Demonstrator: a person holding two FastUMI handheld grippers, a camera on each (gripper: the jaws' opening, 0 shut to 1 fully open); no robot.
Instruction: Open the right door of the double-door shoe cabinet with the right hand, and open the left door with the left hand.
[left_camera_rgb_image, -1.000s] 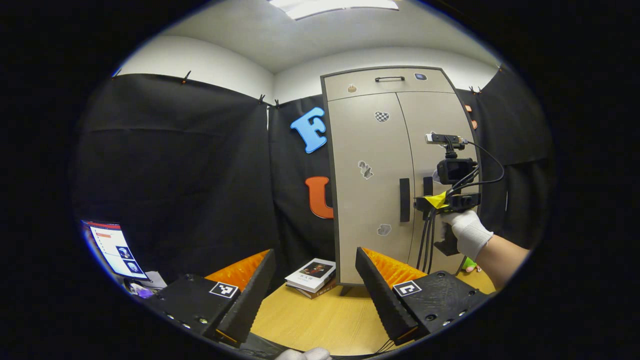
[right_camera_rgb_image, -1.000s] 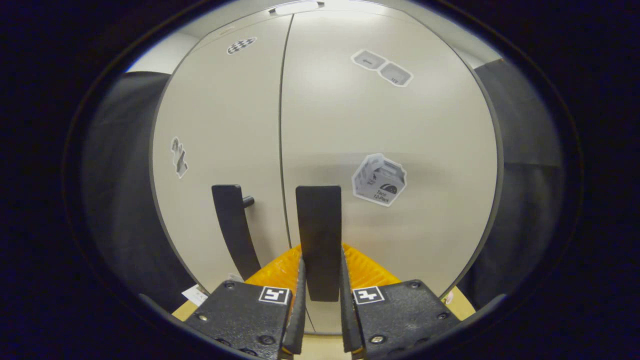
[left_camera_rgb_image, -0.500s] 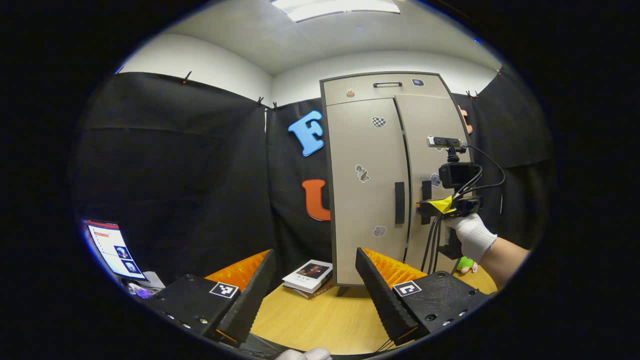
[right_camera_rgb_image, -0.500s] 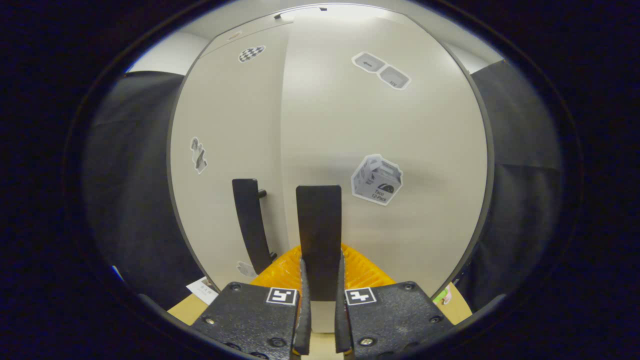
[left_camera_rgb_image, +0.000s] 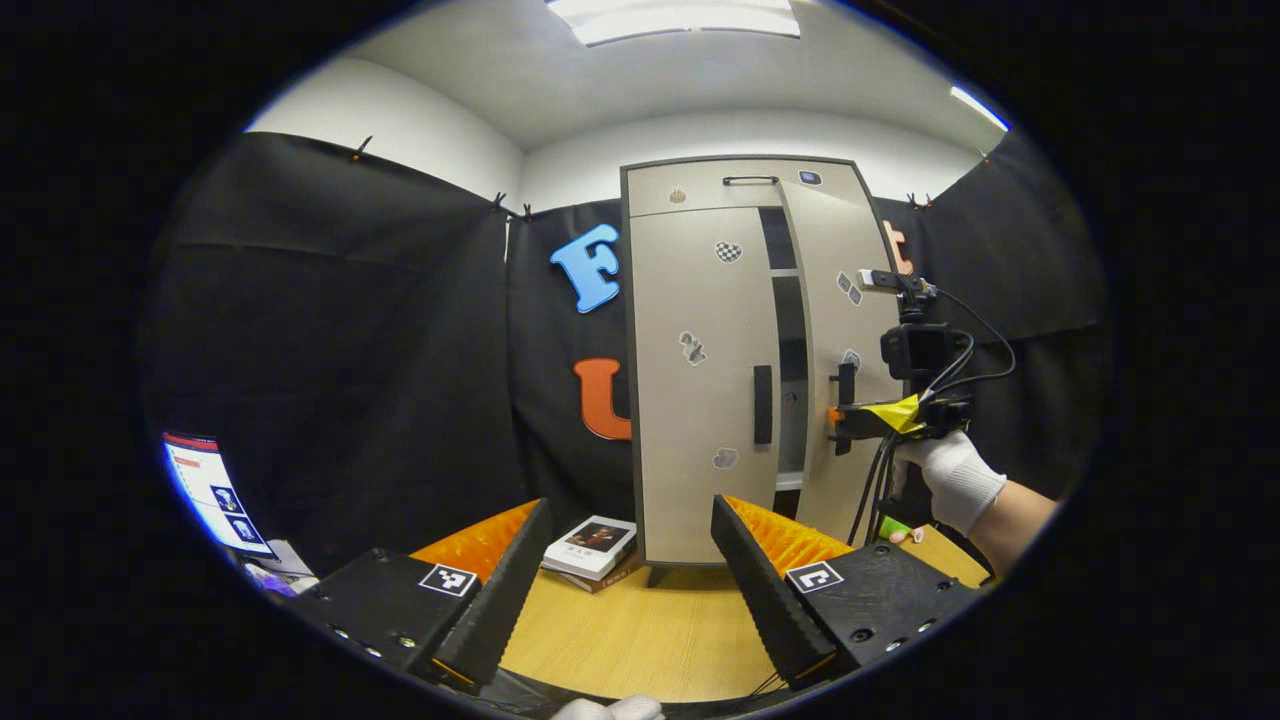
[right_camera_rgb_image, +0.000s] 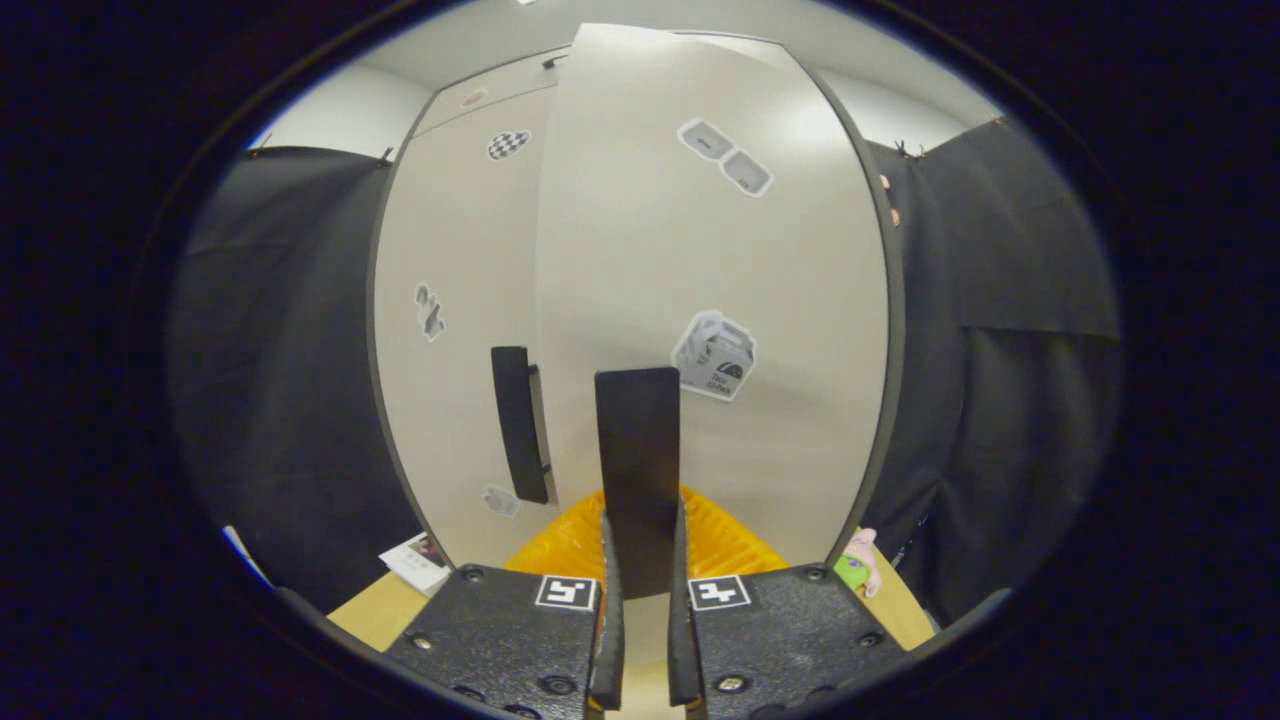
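- While our right gripper (right_camera_rgb_image: 640, 590) clamps the right door's handle (right_camera_rgb_image: 637, 470) at frame centre, that right door (right_camera_rgb_image: 720, 250) stands ajar.
- Our left gripper (left_camera_rgb_image: 630, 560) hangs released, lower centre, near the closed left door (left_camera_rgb_image: 690, 400).

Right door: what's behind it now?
Behind the right door, a dark gap shows pale shelf edges and nothing resting on them. The door and the left door cover the rest of the inside.

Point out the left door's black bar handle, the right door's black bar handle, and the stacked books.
Left door's black bar handle (left_camera_rgb_image: 763, 404), left gripper view, mid-bar.
Right door's black bar handle (right_camera_rgb_image: 637, 450), right gripper view, bar's face.
Stacked books (left_camera_rgb_image: 590, 539), left gripper view, top cover.
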